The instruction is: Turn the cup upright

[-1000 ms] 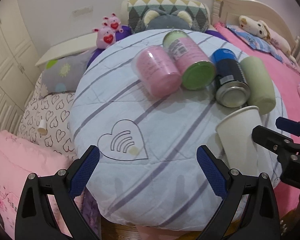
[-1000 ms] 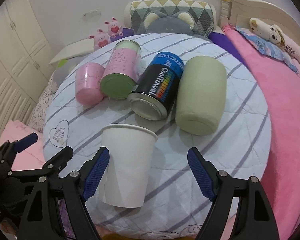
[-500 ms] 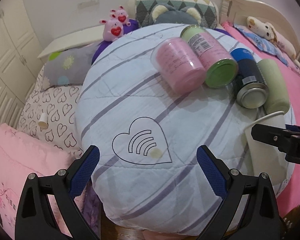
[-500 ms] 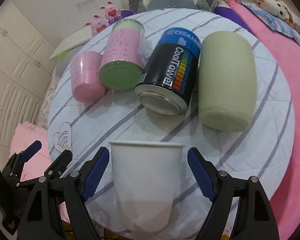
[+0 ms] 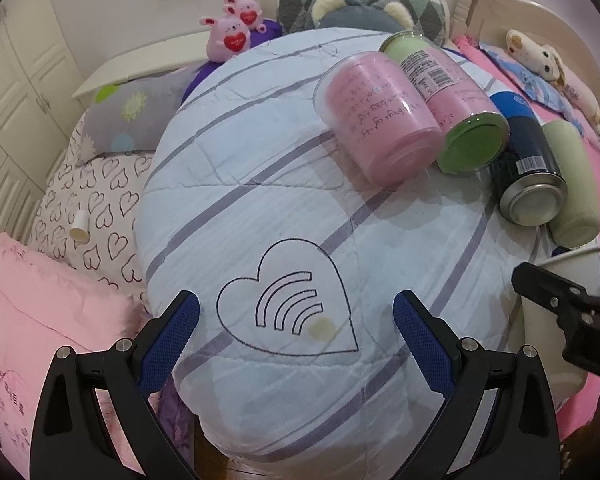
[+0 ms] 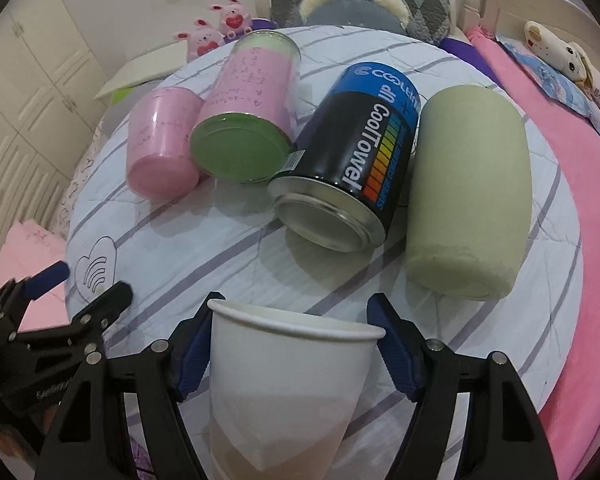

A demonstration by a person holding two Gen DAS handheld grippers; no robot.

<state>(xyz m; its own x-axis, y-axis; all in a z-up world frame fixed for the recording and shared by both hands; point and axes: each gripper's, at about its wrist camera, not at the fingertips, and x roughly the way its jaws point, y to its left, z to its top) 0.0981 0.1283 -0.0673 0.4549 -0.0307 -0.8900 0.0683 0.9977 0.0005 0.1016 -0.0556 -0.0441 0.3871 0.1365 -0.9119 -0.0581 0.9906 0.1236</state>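
Observation:
A white paper cup lies on its side at the near edge of the round striped cushion, rim facing away. My right gripper is open with its blue pads on either side of the cup; the left pad seems to touch it, the right pad stands just off the rim. In the left wrist view the cup shows at the far right behind the right gripper's black fingers. My left gripper is open and empty, above the cushion's heart print.
Lying on the cushion are a pink cup, a pink can with a green end, a black CoolTowel can and a pale green cylinder. Pillows and plush toys sit behind. A pink blanket lies to the right.
My right gripper has moved forward so the cup sits between its pads, and the pads have narrowed around it. My left gripper has drifted left and lower, away from the cup.

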